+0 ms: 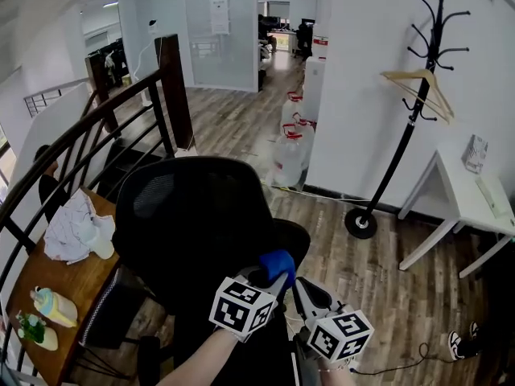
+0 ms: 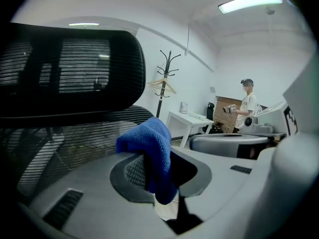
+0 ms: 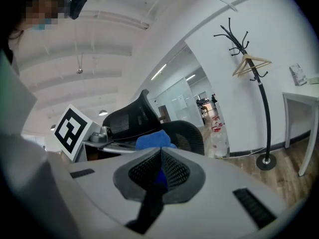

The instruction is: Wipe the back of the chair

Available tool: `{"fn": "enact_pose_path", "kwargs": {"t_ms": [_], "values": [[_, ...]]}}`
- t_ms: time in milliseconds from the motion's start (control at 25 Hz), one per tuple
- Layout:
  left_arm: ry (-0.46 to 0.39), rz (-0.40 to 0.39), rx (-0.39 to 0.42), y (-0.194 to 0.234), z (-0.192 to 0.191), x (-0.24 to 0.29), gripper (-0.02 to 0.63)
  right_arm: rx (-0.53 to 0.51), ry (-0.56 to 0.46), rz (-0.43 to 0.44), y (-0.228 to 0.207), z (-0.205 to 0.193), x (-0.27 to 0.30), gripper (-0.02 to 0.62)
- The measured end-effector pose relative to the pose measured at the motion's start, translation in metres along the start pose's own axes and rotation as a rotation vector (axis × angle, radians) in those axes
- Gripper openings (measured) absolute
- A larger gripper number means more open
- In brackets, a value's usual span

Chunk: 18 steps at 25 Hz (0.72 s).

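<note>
Pinching blue cloth (image 2: 149,136), left tool (image 2: 164,171) faces upright chair back (image 1: 193,215); right tool (image 3: 159,171) pressed together.

An office – mesh chair (image 1: 193,223); glass partitions (image 1: 181,26); coat stand (image 1: 406,111); white desk (image 1: 467,195).

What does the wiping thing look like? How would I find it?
Find the big black mesh chair in the middle of the room. Just by its back, the left hand-held gripper pinches a fluffy blue cloth, the only bright blue thing there.
</note>
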<state>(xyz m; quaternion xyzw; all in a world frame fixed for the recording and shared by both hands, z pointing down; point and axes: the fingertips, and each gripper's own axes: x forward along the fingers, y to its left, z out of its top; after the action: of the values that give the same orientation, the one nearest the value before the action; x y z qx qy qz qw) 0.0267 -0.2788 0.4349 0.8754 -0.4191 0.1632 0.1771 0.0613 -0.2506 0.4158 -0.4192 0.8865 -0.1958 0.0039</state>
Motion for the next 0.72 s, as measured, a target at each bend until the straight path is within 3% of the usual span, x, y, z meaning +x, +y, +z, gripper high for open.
{"fn": "enact_pose_path", "kwargs": {"t_ms": [360, 720], "values": [[0.033, -0.033, 0.023, -0.008, 0.009, 0.042, 0.075, 0.036, 0.013, -0.013, -0.029, -0.004, 0.012, 0.028], [0.008, 0.018, -0.036, 0.023, 0.008, 0.037, 0.075, 0.042, 0.018, 0.014, -0.023, -0.004, 0.033, 0.028]]}}
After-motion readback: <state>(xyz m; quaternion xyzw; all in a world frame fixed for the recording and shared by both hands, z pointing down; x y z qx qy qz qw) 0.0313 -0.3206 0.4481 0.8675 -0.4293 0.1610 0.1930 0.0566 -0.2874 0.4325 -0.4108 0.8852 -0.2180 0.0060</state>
